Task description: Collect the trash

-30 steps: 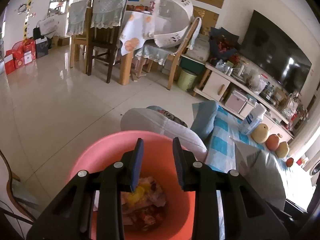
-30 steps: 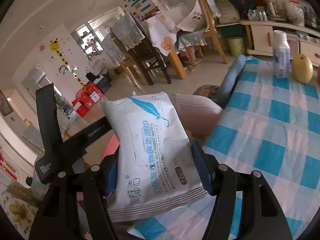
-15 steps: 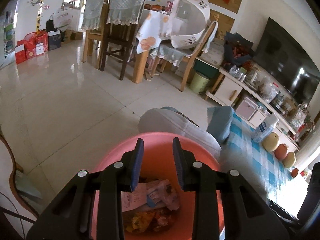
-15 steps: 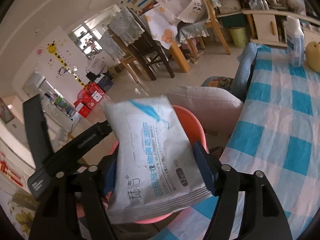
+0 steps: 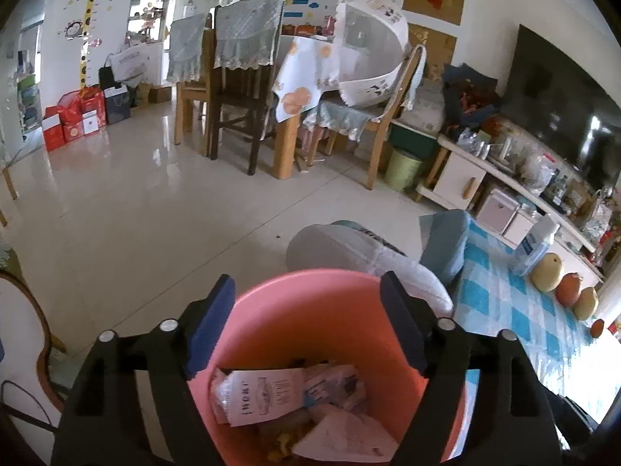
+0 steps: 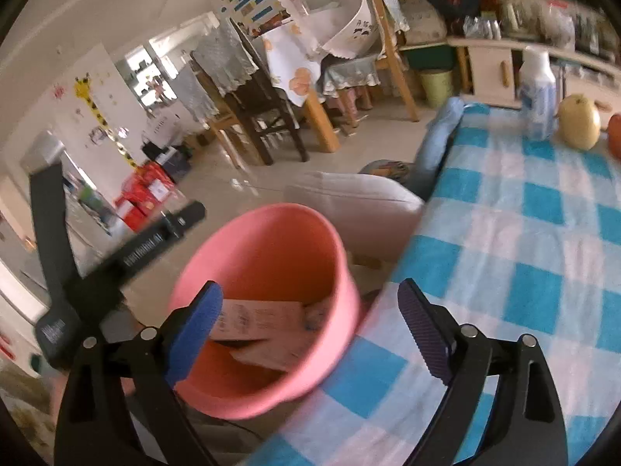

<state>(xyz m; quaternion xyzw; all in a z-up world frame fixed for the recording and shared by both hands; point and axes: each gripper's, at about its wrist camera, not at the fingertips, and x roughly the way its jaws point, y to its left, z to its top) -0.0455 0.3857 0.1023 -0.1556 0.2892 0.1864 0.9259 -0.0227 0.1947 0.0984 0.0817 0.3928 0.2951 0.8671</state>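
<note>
Left tool [image 5: 308,295]: hovers over the mouth of the round pink plastic bin [image 5: 310,283]; its blue-padded jaws are opening and nothing sits between them. A second ago they stood narrow over the same bin.
Bin contents, left view: a flat white wipes packet with blue print [image 5: 268,394] now lies on top of the heap, label up, slightly tilted. Beside it lie crumpled wrappers [image 5: 341,384] and a pale paper sheet [image 5: 345,439]. Earlier only yellowish and reddish scraps showed there.
Right tool [image 6: 310,312]: jaws are opening wide, with nothing pressed between the pads. A second ago they clamped that white packet by its sides; it has since gone from the grip.
Bin, right view: the pink bin [image 6: 248,396] stands off the desk's edge, partly between the right tool's fingers in the picture. The packet [image 6: 256,318] rests inside against the near wall.
Meaning for the task: the packet looks dropped and collected, so this piece of trash is done, as far as I can judge.
Look of the packet: soft, thin, a little creased, printed face upward; it seems light and unlikely to spring out.
Desk [image 6: 504,264]: covered in blue and white check cloth, bare near the tools. At its far end stand a white plastic bottle [image 6: 537,93] and a yellow round fruit [image 6: 578,122], touching or nearly so.
Remaining: no loose trash shows on the visible cloth.
</note>
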